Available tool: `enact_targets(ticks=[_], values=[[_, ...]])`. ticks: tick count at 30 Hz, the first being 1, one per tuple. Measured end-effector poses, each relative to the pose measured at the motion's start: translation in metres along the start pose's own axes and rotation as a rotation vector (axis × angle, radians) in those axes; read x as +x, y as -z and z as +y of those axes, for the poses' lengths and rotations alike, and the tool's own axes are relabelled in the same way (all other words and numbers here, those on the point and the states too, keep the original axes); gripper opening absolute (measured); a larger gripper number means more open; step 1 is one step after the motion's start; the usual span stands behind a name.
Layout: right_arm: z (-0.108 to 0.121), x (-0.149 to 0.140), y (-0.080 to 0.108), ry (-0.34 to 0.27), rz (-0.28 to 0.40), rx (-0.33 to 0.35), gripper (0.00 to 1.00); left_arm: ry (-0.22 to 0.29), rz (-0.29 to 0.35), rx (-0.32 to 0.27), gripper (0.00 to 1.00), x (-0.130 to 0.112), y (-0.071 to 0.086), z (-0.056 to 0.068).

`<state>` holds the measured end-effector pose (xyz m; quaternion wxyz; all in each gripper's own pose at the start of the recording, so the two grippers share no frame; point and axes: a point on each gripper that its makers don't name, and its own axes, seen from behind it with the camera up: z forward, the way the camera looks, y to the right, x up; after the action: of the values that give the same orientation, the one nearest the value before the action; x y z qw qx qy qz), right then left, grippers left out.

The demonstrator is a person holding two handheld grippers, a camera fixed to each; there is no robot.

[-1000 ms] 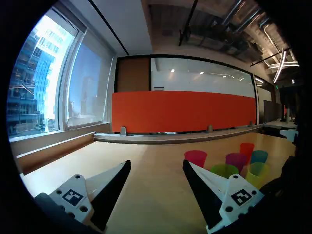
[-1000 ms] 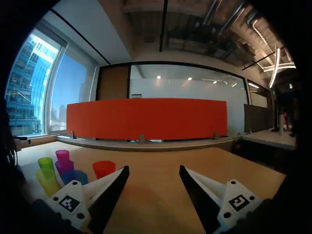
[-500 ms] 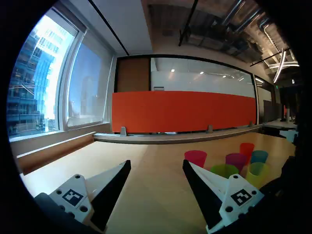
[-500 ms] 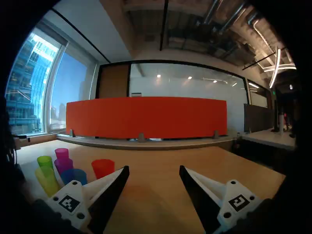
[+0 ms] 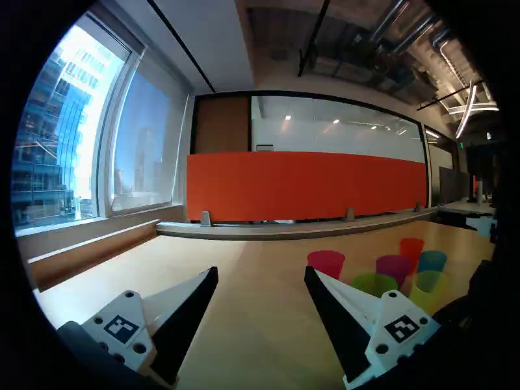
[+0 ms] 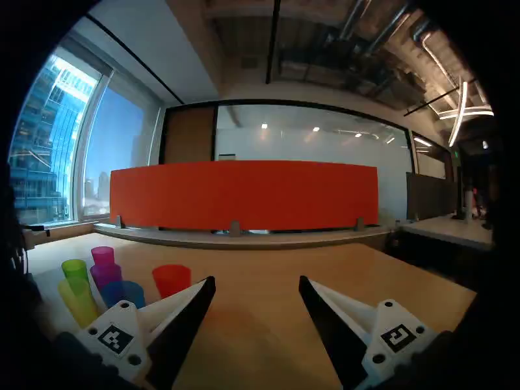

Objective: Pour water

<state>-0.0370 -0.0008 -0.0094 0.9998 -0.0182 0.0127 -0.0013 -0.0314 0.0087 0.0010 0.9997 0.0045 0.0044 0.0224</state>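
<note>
Cups (image 5: 393, 266) cluster right of the gaping left tongs (image 5: 260, 270) and left of the equally gaping right tongs (image 6: 256, 280).

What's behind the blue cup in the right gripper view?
The purple cup stands just behind the blue cup, a pink cup farther back. A finger of the right gripper hides the blue cup's base.

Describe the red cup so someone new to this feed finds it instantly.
In the right gripper view, look below the long orange screen to the wooden table, where a group of cups stands at the left. The red cup is at the group's right edge, beside the blue cup; it is the only red one and stands nearest the table's middle.
</note>
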Motion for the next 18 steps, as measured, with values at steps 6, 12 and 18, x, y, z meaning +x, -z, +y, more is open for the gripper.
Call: enact_targets(ticks=[6,12,18], values=[[0.0002,0.0005,-0.0003,0.000,0.000,0.000,0.99,0.000,0.000,0.000,0.99,0.0002,0.0001,0.0000],[0.0010,0.0010,-0.0014,0.000,0.000,0.000,0.99,0.000,0.000,0.000,0.99,-0.0001,0.0003,0.0002],[0.0004,0.0003,-0.0008,0.001,0.000,0.000,0.99,0.000,0.000,0.000,0.99,-0.0001,0.0007,-0.0001]])
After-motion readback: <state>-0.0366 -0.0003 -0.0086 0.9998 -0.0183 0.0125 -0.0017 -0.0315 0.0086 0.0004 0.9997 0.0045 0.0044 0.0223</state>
